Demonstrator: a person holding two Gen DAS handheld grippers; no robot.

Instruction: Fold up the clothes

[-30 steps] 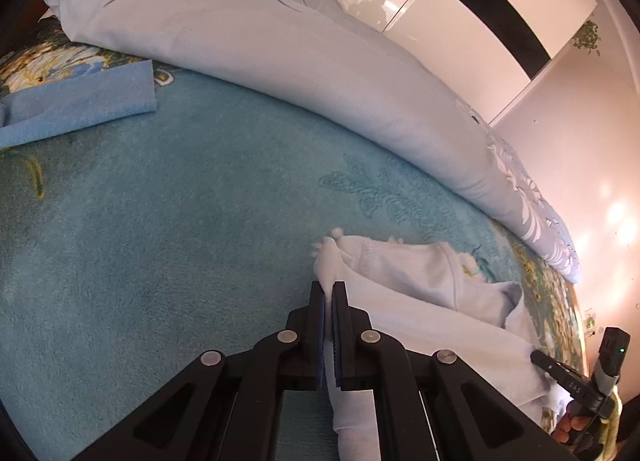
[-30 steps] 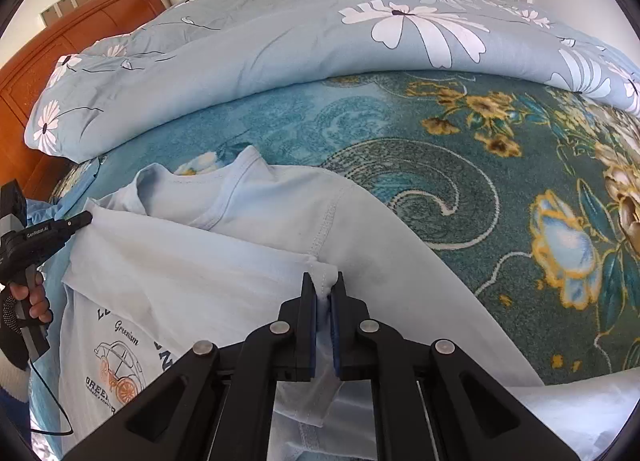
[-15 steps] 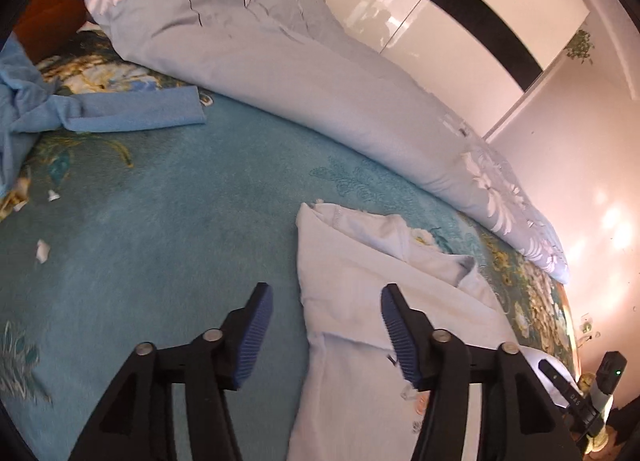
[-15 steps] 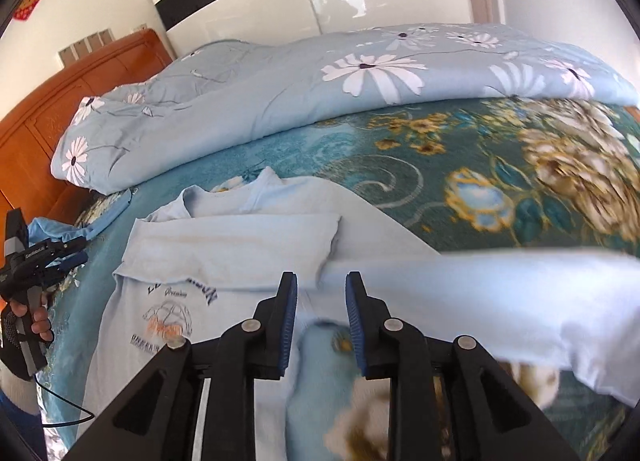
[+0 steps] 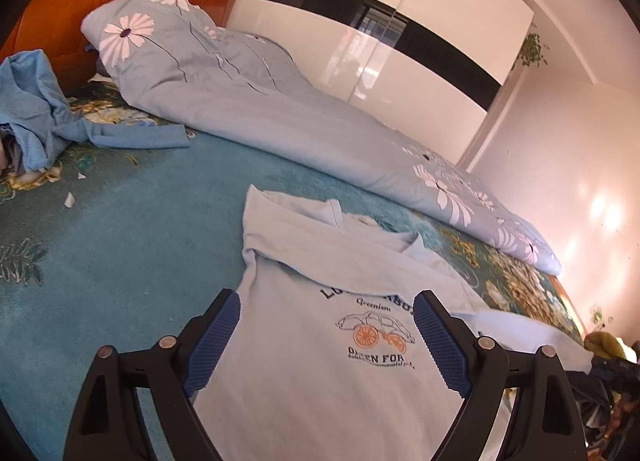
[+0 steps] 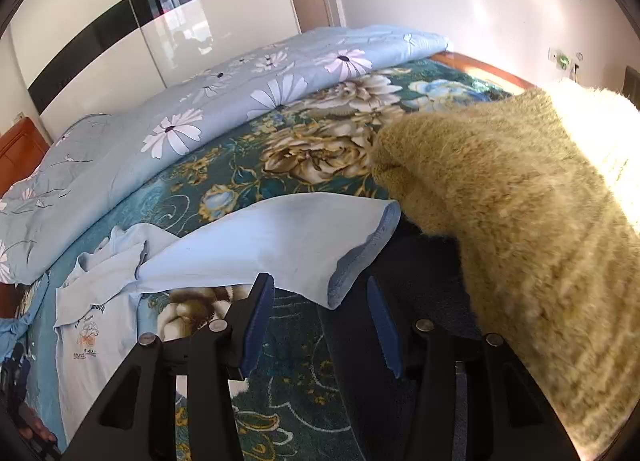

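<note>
1. The pale blue shirt (image 5: 332,361) lies flat on the teal flowered bedspread (image 5: 120,253), its car print facing up and one sleeve folded across the chest.
2. The left tongs (image 5: 326,335) hang over the shirt's front, jaws spread wide, holding nothing.
3. The right tongs (image 6: 320,323) are also wide open and empty, just short of the shirt's other sleeve (image 6: 280,245), which stretches out sideways.
4. A rolled flowered quilt (image 5: 280,117) runs along the far side.
5. A fuzzy tan garment (image 6: 520,221) sits just beside the sleeve cuff.

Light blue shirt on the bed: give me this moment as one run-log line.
left gripper: open, empty | right gripper: open, empty | light blue shirt: flat, print up | one sleeve: spread sideways, unfolded
</note>
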